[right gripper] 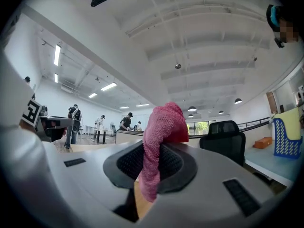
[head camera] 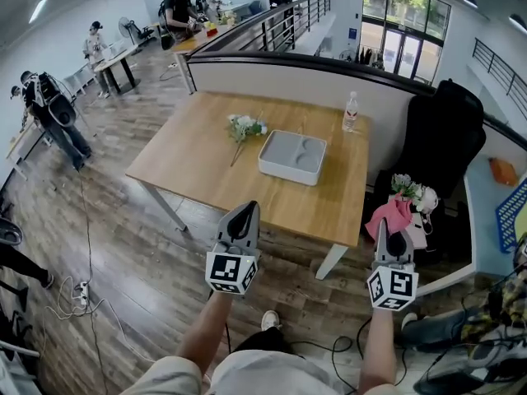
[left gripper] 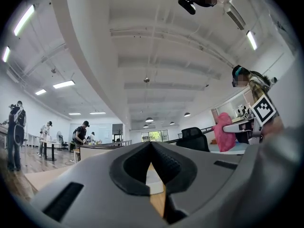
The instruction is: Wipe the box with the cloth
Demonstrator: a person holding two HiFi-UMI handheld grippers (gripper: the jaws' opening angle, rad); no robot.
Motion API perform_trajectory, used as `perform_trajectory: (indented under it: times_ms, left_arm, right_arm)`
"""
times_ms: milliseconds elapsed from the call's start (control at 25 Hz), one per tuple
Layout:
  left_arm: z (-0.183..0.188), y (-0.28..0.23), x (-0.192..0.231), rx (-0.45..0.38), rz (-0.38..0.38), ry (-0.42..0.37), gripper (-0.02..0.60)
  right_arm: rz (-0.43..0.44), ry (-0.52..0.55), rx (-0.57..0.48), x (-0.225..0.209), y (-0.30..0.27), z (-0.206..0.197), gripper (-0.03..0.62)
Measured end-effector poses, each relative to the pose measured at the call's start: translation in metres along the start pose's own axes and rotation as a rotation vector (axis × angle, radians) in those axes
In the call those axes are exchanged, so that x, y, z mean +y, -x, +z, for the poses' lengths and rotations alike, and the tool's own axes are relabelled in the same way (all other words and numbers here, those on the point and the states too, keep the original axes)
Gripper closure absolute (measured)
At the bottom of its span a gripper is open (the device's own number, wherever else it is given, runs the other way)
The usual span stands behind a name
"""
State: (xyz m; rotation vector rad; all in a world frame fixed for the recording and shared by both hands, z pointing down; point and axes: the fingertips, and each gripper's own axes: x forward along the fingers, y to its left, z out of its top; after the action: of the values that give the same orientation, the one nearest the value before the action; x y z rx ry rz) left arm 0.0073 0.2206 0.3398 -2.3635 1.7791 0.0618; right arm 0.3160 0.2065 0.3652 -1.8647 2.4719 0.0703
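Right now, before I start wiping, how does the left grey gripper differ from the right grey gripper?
The left gripper has its jaws closed on nothing, while the right gripper is clamped on the pink terry cloth. In the head view, the left gripper's tip overlaps the wooden table's near edge, while the right gripper shows beyond its right corner. Both point forward, short of the grey rectangular box.

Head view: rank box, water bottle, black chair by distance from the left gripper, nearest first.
1. The box, mid-way across the table, ahead and slightly right of the left gripper.
2. The water bottle, upright near the table's far right corner.
3. The black chair, off the table, beyond its right side.
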Motion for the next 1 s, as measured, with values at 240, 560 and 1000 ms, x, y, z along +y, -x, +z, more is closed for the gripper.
perform_trajectory:
  times_ms: [240,560,1000]
  left_arm:
    - [-0.002,-0.027,0.058,-0.012,0.037,0.011,0.568]
    - [-0.016,-0.055,0.118,-0.013,0.051,0.033,0.568]
    - [-0.033,-0.106,0.142,-0.024,-0.032,0.053,0.568]
  right_arm:
    - [0.017,0.021,-0.005,0.026,-0.062,0.010,0.528]
    - [0.057,0.056,0.016,0.071,-0.127,0.012,0.528]
    - [0.014,0.063,0.028,0.082,-0.171,0.005,0.526]
